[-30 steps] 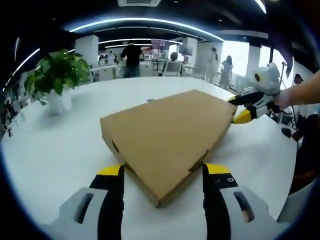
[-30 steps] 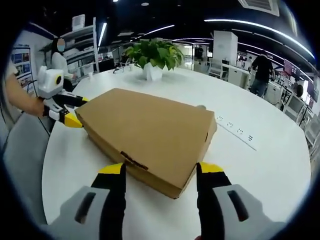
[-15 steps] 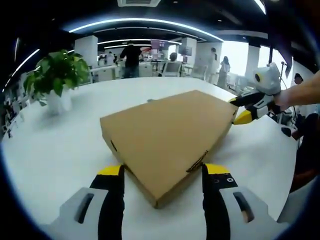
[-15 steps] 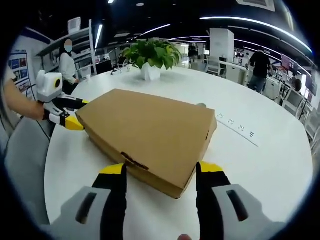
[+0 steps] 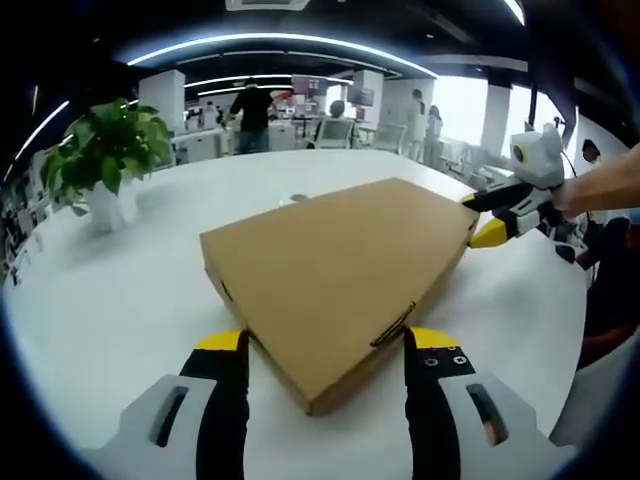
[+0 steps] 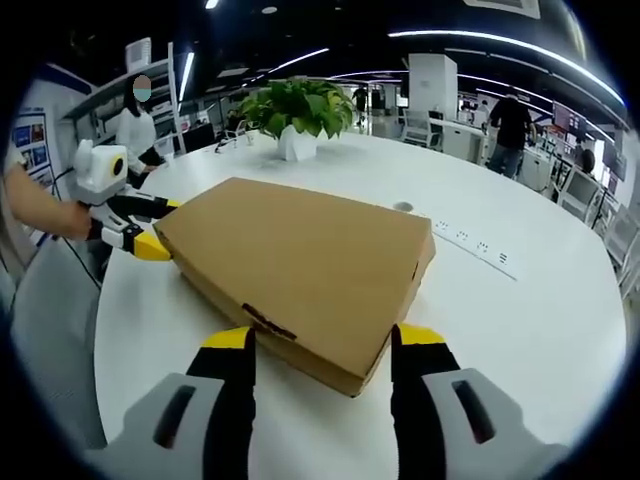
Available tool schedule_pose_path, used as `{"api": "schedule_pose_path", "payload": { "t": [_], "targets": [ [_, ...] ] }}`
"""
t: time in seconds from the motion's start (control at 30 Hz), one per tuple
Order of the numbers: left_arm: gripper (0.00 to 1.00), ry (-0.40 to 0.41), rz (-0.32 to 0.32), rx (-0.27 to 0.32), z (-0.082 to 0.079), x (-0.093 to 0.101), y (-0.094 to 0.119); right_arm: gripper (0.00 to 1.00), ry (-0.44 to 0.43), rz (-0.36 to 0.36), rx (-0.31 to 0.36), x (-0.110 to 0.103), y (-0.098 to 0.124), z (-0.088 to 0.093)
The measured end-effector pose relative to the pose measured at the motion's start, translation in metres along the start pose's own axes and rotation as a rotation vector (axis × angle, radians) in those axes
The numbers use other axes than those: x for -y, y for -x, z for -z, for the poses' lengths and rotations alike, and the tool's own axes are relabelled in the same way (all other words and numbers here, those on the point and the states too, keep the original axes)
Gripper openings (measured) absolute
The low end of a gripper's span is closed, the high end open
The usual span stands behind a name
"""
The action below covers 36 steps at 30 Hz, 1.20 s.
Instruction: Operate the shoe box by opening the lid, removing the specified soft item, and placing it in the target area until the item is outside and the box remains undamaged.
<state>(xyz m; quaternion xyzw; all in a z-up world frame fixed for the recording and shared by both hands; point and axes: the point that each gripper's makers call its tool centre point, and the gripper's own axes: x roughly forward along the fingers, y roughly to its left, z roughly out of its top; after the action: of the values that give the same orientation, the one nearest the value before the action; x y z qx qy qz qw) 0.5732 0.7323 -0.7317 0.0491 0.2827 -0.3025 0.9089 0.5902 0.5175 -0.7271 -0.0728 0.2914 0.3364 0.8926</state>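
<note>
A closed brown cardboard shoe box [image 5: 340,265] lies flat on the white round table [image 5: 120,320]. In the left gripper view, my left gripper [image 5: 325,342] is open, its jaws standing either side of the box's near corner. My right gripper [image 5: 470,215] is open at the box's far right corner. In the right gripper view, the box [image 6: 300,255] fills the middle and my right gripper [image 6: 325,338] straddles its near edge, open. My left gripper [image 6: 158,226], held by a hand, sits at the box's left corner. The box's contents are hidden.
A potted plant [image 5: 100,160] in a white pot [image 6: 298,145] stands on the table beyond the box. A strip of sockets [image 6: 475,252] and a small round cap [image 6: 403,207] are set into the tabletop. Several people stand among desks in the background.
Both views have shifted slightly with the hands. The box and both grippers keep the same places relative to each other.
</note>
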Motion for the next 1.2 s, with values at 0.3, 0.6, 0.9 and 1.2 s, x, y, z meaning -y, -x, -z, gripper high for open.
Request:
{"api": "schedule_pose_path", "payload": {
  "t": [0.3,0.6,0.9,1.2],
  "targets": [
    [0.62,-0.022,0.040,-0.022,0.003,-0.005,0.005,0.48,-0.018,0.015,-0.002,-0.012,0.005,0.004],
    [0.62,-0.043,0.075,-0.045,0.006,-0.011,0.011,0.48,-0.041,0.049,0.009,-0.027,0.007,0.006],
    [0.62,-0.068,0.111,-0.072,0.013,-0.018,0.022,0.46,-0.050,0.067,0.018,-0.046,0.010,0.009],
    [0.62,-0.087,0.144,-0.105,0.021,-0.026,0.038,0.44,-0.048,0.061,0.013,-0.070,0.013,0.012]
  ]
}}
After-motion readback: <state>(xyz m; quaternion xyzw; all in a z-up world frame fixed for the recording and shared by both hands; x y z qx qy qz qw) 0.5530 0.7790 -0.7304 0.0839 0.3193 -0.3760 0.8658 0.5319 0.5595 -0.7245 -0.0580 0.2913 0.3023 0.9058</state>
